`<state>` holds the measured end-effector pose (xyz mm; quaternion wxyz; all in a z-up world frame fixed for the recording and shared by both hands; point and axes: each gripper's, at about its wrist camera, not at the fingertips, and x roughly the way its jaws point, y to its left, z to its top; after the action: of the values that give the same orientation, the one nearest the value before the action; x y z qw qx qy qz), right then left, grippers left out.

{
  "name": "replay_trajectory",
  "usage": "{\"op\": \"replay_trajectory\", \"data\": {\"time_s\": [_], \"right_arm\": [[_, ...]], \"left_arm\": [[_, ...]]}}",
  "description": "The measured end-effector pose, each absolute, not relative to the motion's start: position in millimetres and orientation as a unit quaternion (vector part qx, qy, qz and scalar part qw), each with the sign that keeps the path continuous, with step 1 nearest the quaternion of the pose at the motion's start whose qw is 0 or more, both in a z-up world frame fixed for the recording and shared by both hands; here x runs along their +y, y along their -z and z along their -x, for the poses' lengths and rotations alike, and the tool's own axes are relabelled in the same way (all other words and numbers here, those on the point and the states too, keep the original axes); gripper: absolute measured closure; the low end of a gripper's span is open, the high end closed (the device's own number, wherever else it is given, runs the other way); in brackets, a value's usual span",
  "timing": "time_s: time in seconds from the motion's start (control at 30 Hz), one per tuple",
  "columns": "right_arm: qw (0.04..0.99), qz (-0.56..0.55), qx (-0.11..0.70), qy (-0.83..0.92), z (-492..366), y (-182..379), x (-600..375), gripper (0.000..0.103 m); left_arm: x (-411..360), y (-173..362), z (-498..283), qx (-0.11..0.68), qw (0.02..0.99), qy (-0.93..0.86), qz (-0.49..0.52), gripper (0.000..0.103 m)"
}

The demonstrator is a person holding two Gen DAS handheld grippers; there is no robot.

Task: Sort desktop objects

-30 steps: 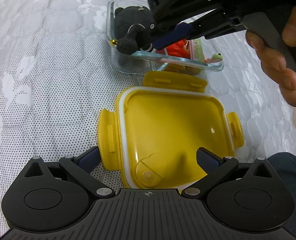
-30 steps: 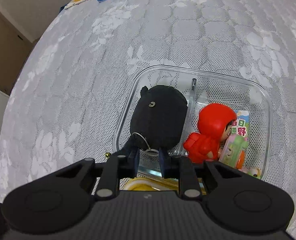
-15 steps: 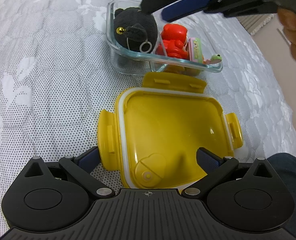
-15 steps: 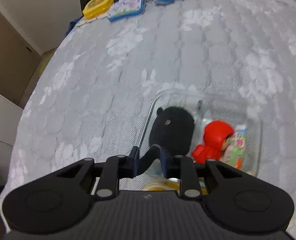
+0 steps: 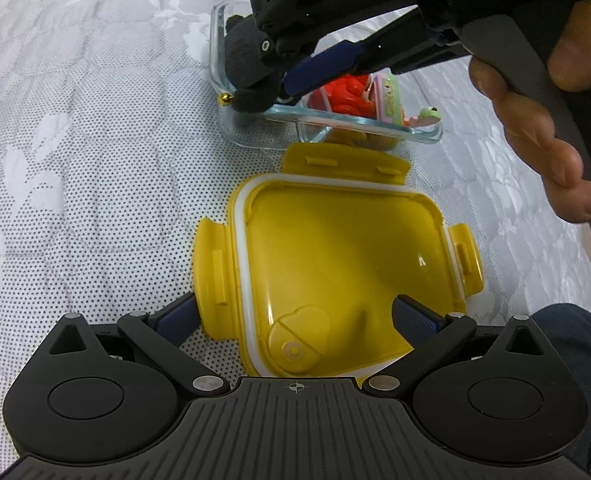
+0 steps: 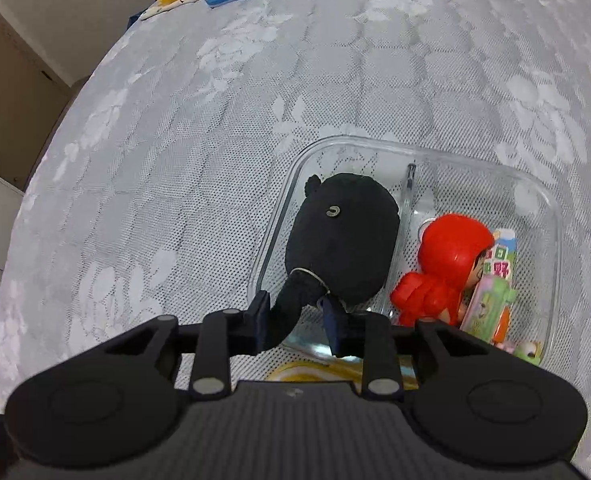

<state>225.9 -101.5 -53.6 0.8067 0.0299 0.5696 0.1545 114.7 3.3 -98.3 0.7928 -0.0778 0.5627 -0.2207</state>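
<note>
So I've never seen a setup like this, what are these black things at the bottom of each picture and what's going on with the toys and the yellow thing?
No robot here: a person holds a handheld gripper in each hand, and each gripper carries a camera looking forward along its two fingers. The black shape at the bottom of each picture is that gripper's own body.

In the left camera's view, the left gripper is open over a yellow lid lying on the white patterned cloth. Above it you see the right gripper and the hand holding it.

The right camera's view looks down into a clear container. The right gripper appears to pinch a limb of the black plush toy. Beside it sits a red hooded figure.
</note>
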Motion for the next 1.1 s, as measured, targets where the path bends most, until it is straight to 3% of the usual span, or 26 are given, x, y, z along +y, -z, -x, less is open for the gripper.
{"op": "replay_trajectory", "data": {"time_s": [0.5,0.67,0.73,0.87,1.1], "right_arm": [[0.821,0.034,0.553,-0.138,-221.3,59.4,-101.0,0.068],[0.826,0.007,0.545,-0.14,-220.3,45.7,-107.6,0.057],[0.829,-0.012,0.54,-0.142,-220.8,36.3,-112.3,0.06],[0.818,-0.011,0.554,-0.153,-215.0,30.2,-109.9,0.083],[0.811,-0.004,0.565,-0.152,-211.9,40.8,-103.0,0.083]], "left_arm": [[5.3,95.1,-111.6,0.564,0.792,0.221,0.075,0.0],[8.1,93.1,-109.0,0.564,0.793,0.218,0.078,0.0],[8.3,91.8,-108.8,0.564,0.793,0.218,0.078,0.0],[9.0,90.7,-108.9,0.564,0.793,0.218,0.077,0.0],[11.4,89.6,-108.3,0.564,0.793,0.218,0.077,0.0]]}}
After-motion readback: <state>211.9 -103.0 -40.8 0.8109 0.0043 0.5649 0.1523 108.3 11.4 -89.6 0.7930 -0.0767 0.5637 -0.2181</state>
